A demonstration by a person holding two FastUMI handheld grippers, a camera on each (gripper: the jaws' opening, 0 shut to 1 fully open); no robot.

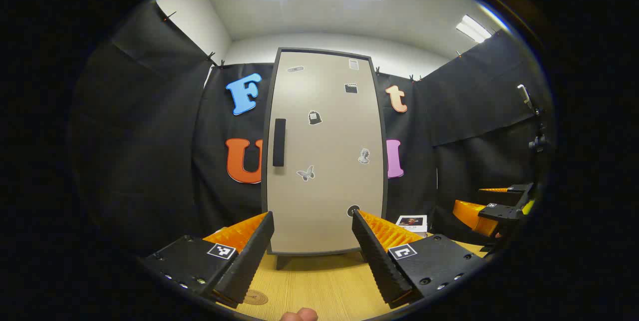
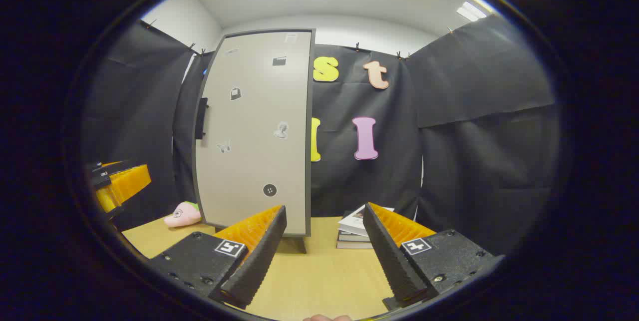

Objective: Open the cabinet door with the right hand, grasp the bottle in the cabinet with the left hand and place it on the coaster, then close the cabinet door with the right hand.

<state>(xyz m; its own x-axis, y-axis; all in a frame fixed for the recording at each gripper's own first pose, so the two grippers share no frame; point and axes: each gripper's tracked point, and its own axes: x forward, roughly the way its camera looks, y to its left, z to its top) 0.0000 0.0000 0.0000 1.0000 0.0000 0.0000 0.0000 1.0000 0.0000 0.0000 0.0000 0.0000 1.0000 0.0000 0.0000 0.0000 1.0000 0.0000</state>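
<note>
— two grippers, fingers spread, holding nothing. where's the bottle?
— presumably behind the shut cabinet door point(image 1: 324, 151); i can't see it.
— so the right gripper point(image 2: 323, 251) goes first?
— yes: hook the dark handle point(image 1: 279, 142), swing wide, left gripper point(image 1: 313, 256) clear.

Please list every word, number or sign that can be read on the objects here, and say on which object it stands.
No text here can be read.
Stickers on the cabinet door: too small to read.
Square marker on the left hand-held gripper: a pattern, no letters.
Book cover beside the cabinet: too blurred to read.
</note>
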